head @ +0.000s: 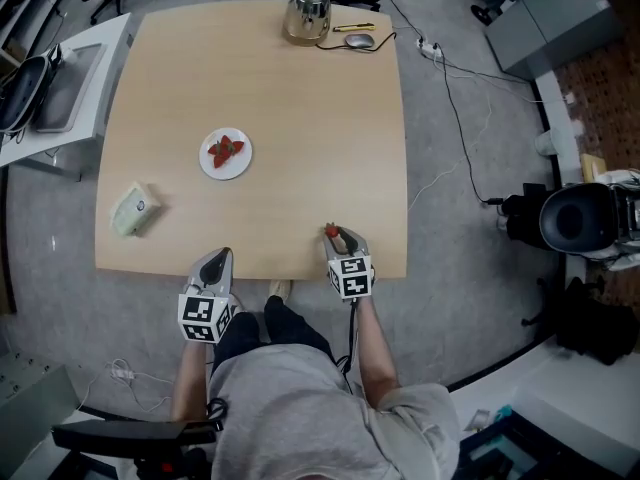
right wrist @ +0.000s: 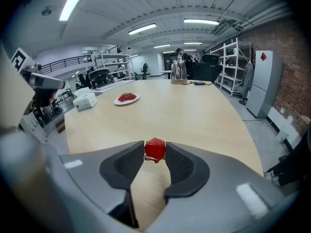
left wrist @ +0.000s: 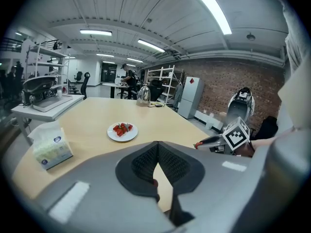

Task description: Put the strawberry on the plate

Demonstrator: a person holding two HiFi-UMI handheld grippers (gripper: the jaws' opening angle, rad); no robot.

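A red strawberry [right wrist: 155, 150] sits pinched between the tips of my right gripper [right wrist: 155, 152], held just above the wooden table's near edge; the same strawberry [head: 332, 231] shows at the gripper's tip from the head view. My right gripper [head: 338, 236] is shut on it. The white plate [head: 225, 155] with strawberries on it lies left of the table's middle, well away from that gripper, and shows as a plate [right wrist: 127, 99] far off to the left. My left gripper [head: 216, 264] hovers at the near edge, its jaws touching at the tips with nothing between them.
A tissue pack [head: 135, 209] lies near the table's left edge. A metal kettle [head: 307, 13], a mouse [head: 359, 40] and a pen stand at the far edge. A side table with a tray [head: 60, 88] is to the left; cables cross the floor on the right.
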